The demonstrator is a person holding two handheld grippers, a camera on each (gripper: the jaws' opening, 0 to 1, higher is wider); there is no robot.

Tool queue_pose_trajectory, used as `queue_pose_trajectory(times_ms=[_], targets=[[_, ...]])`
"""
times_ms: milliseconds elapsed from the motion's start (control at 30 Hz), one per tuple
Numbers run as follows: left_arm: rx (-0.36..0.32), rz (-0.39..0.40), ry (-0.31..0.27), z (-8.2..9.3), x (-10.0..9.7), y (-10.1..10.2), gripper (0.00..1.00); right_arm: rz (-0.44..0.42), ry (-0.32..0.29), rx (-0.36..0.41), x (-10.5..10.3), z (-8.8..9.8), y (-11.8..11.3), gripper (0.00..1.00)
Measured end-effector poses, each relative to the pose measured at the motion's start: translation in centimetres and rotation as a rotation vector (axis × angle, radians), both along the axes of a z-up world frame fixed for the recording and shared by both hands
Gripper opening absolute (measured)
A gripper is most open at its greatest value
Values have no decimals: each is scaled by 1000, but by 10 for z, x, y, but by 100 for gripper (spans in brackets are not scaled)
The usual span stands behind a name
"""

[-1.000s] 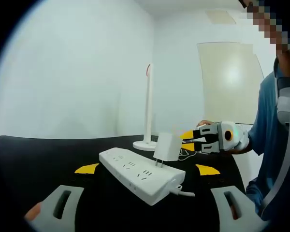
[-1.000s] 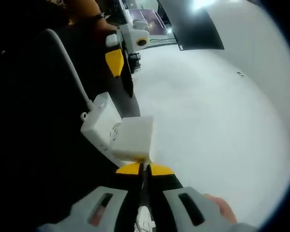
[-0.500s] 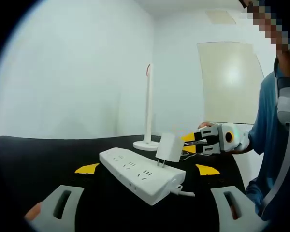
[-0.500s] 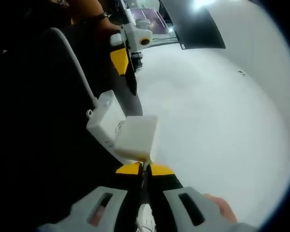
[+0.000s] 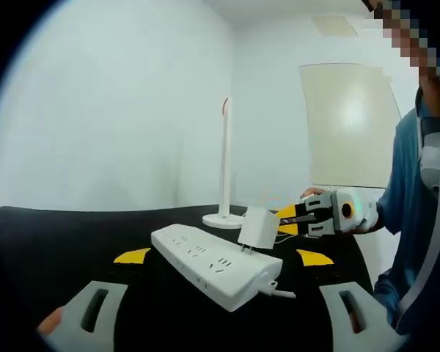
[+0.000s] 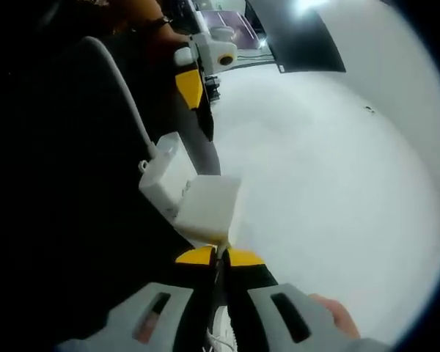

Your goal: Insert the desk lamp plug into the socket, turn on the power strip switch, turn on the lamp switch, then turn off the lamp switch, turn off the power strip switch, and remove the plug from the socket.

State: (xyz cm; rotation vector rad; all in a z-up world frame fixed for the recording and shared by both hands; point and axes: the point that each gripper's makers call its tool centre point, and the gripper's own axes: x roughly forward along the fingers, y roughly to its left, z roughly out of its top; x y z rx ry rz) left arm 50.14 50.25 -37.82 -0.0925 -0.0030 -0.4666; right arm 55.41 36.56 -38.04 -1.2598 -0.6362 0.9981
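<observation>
Plug (image 5: pixel 257 226): pinched by the right gripper (image 6: pixel 218 258), fingers pressed on its cord end, prongs at the power strip (image 5: pixel 214 265) sockets, mid-counter (image 5: pixel 51 242). Left gripper (image 5: pixel 218 304): fingers spread, holding nothing. Advised: prongs kept square, pressed straight down. Strip's long axis runs diagonally; lamp (image 5: pixel 225 163) is upright behind.

Beside the white power strip (image 5: pixel 214 265), the left gripper (image 5: pixel 223 257) has pale grey slotted jaws ending in yellow pads. The right gripper (image 6: pixel 220 256) matches it, with black behind its yellow tips. Beyond the strip, a person wears a blue long sleeve (image 5: pixel 403 213) crossed by a white cable (image 5: pixel 433 242).
</observation>
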Motion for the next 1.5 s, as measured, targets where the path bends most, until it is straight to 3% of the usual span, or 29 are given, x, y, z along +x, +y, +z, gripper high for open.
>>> queue_pose_trajectory(times_ms=[333,567,700,933,1067,1500], targets=[[0,-1,2,0,-1,-1,73,23,-47,-22,-5,6,2,7],[0,1,8,-1,-1,-2,72,49,-71,-79,-5,5,1,7],[-28,0,-6,3,-3,0,71,62,-84,-97,-5,4,1,7],[-26,14,3,1,-1,2,71,88,-49,-105,-3,4,1,7],[-22,24,18,-2,0,4,70,105,-65,-116,-1,2,1,7],[-67,63,22,-1,1,15,67,190,-30,-106,-1,8,7,7]])
